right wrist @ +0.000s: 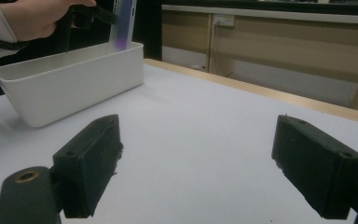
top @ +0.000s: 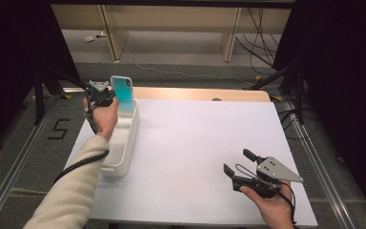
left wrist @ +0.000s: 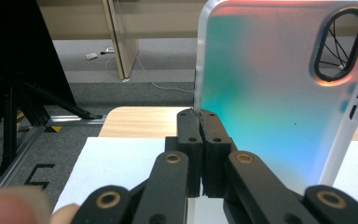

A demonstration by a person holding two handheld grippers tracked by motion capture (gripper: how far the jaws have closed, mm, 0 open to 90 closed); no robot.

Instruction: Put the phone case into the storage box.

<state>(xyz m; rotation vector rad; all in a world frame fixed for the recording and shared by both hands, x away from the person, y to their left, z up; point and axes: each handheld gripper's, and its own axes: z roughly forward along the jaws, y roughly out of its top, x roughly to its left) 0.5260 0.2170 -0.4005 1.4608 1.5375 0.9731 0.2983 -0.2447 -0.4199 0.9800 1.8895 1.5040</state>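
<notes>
A translucent teal phone case [top: 122, 92] stands upright over the far end of a long white bin [top: 122, 151]. My left gripper [top: 112, 98] is shut on the case's left edge. In the left gripper view the jaws [left wrist: 199, 115] meet on that edge, and the case [left wrist: 279, 93] shows its camera cut-out at the upper right. My right gripper [top: 238, 161] is open above the table's near right part with nothing between its jaws. The right gripper view, past the gripper's [right wrist: 198, 170] spread jaws, shows the bin [right wrist: 70, 84] and the case [right wrist: 123, 21] held above it.
A white sheet covers the table [top: 195, 143], with a wooden strip showing along the far edge. The bin lies along the sheet's left edge. Dark curtains, a black stand [top: 40, 90] and floor cables surround the table.
</notes>
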